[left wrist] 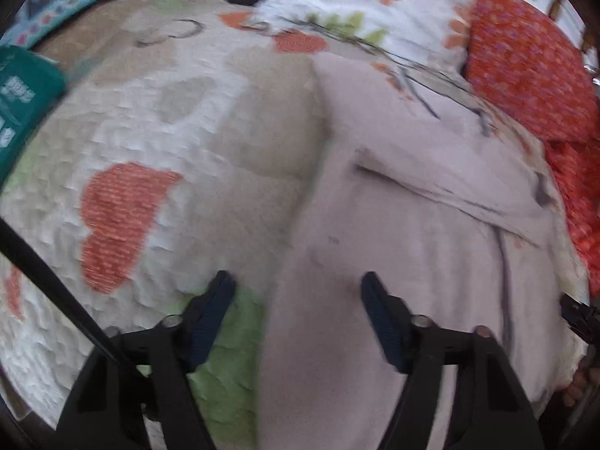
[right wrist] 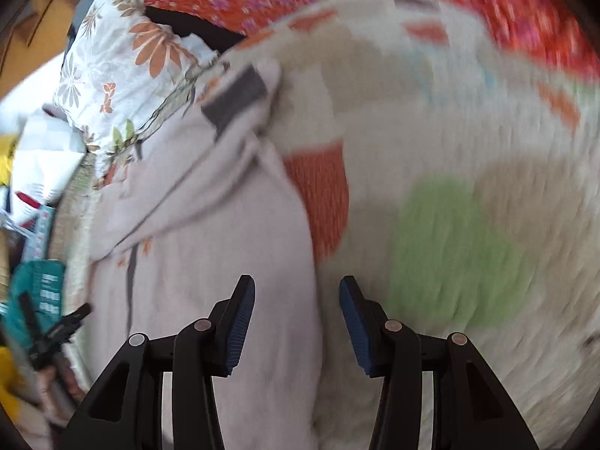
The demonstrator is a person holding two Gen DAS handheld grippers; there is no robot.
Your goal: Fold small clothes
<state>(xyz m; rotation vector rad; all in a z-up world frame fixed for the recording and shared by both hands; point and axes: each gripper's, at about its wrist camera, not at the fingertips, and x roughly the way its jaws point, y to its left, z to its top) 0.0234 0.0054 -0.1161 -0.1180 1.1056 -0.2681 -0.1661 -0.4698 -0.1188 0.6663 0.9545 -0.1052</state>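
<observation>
Motion blur is smearing most of the right wrist view, so the quilt [right wrist: 468, 157] with its green and orange patches is dissolving into streaks and the edge of the pale garment [right wrist: 225, 225] is losing its line. In the left wrist view the lower edge is cutting off the pale garment [left wrist: 375, 225], and the print on the teal package [left wrist: 22, 93], itself clipped by the left edge, is staying too soft to read. The red floral cloth [left wrist: 525, 67] is running out past the right edge, and the left gripper [right wrist: 56, 332] is showing only as a blurred sliver, its jaw state unreadable there.
</observation>
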